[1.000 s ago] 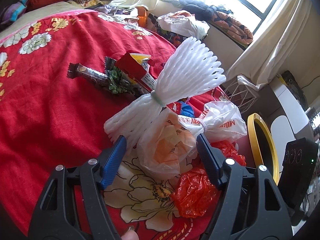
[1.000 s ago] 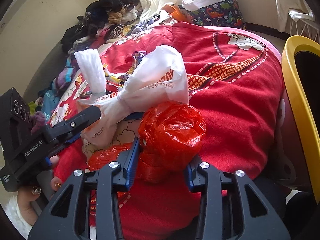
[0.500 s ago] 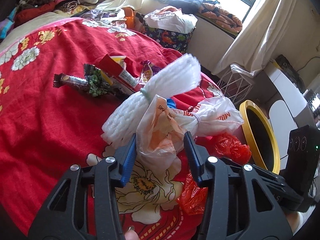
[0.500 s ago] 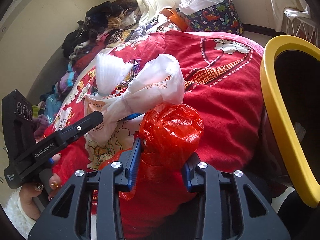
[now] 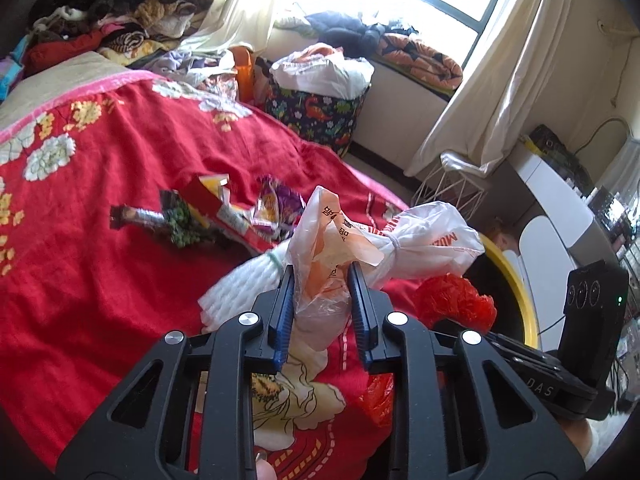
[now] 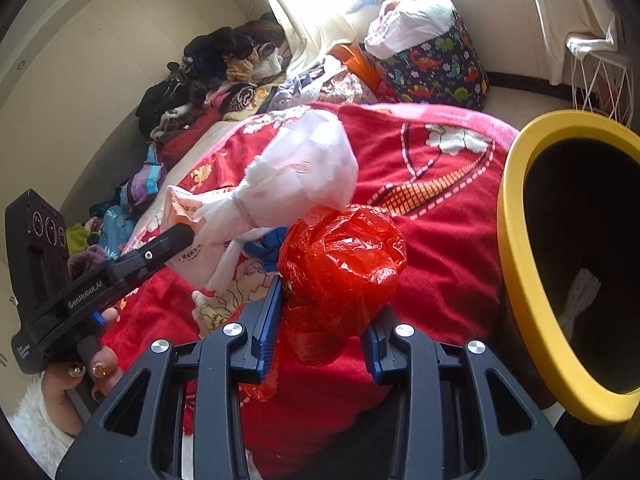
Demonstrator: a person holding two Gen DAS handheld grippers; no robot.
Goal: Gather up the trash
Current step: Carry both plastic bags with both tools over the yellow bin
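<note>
My left gripper [image 5: 322,312] is shut on a knotted white and orange plastic bag [image 5: 340,248] and holds it above the red bed cover; the bag also shows in the right wrist view [image 6: 280,188]. A white foam fruit net [image 5: 240,284] lies just left of it. My right gripper [image 6: 320,328] is shut on a crumpled red plastic bag [image 6: 344,256], also seen in the left wrist view [image 5: 452,300], lifted beside the yellow-rimmed trash bin [image 6: 520,264]. Snack wrappers [image 5: 224,212] lie farther back on the cover.
The red floral bed cover [image 5: 80,248] fills the left. A dinosaur-print basket [image 5: 316,112] with a white bag stands by the window. A white wire basket [image 5: 452,188] stands near the curtain. Clothes are piled at the back [image 5: 120,16]. A white desk [image 5: 560,208] is at right.
My left gripper closed on the white and orange bag and lifted it. My right gripper raised the red bag and carried it closer to the yellow bin.
</note>
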